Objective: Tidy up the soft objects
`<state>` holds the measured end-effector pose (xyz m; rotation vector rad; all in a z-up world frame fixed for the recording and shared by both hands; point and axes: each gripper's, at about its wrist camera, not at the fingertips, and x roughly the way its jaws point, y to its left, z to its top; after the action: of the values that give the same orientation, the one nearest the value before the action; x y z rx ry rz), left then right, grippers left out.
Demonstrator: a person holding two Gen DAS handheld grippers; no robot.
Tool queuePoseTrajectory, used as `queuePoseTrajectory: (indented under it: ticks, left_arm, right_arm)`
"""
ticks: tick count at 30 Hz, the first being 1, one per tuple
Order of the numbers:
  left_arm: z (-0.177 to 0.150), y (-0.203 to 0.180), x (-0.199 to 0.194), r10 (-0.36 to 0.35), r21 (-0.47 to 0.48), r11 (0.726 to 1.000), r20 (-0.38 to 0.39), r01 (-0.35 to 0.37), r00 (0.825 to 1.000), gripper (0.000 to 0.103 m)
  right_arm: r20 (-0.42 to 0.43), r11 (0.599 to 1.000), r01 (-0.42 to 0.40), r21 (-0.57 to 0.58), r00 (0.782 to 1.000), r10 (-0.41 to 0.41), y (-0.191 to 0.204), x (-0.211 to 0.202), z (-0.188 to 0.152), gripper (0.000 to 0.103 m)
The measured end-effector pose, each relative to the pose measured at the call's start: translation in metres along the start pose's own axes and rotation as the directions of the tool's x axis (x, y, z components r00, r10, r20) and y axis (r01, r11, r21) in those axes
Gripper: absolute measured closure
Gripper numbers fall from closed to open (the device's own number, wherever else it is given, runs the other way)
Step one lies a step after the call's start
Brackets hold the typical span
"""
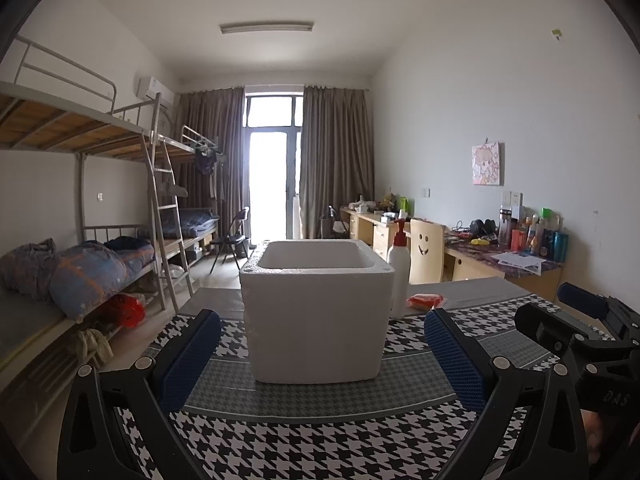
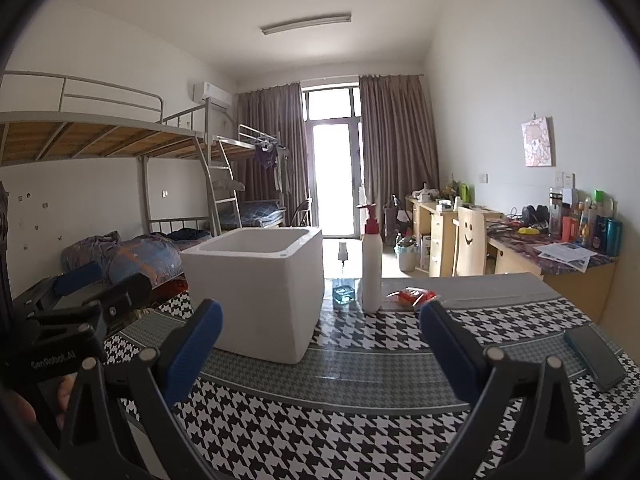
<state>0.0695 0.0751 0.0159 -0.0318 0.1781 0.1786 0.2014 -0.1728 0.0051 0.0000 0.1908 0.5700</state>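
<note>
- We hold our left gripper low over the table, its blue pads wide apart and clamped on nothing.
- Our right gripper hangs likewise over the table, jaws spread, nothing between them.
- In the left view our right gripper shows at the right edge; in the right view the left one shows at the left edge, so we hold them side by side.
- A white foam box stands upright on the houndstooth cloth, open at the top, right ahead of our left gripper; we cannot see inside it.
- Just to the right of the box stands a white pump bottle with a red top.
- Between box and bottle, a little further back, the right view shows a small clear bottle with blue liquid.
- The soft thing we can make out is a red packet, lying flat on the table to the right of the pump bottle, apart from the box.
- A dark phone lies flat near the table's right edge.
</note>
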Motion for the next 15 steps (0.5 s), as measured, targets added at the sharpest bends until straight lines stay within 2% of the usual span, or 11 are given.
queuePoseTrajectory:
  ticks: [15]
  left_arm:
    - [-0.0044,0.004,0.0004,0.01,0.0,1.0,-0.013,-0.01,1.0,0.001]
  right_arm:
    - [-0.012,1.0,0.007,0.005,1.0,-0.007,0.0012,0.0019,-0.0026,0.003]
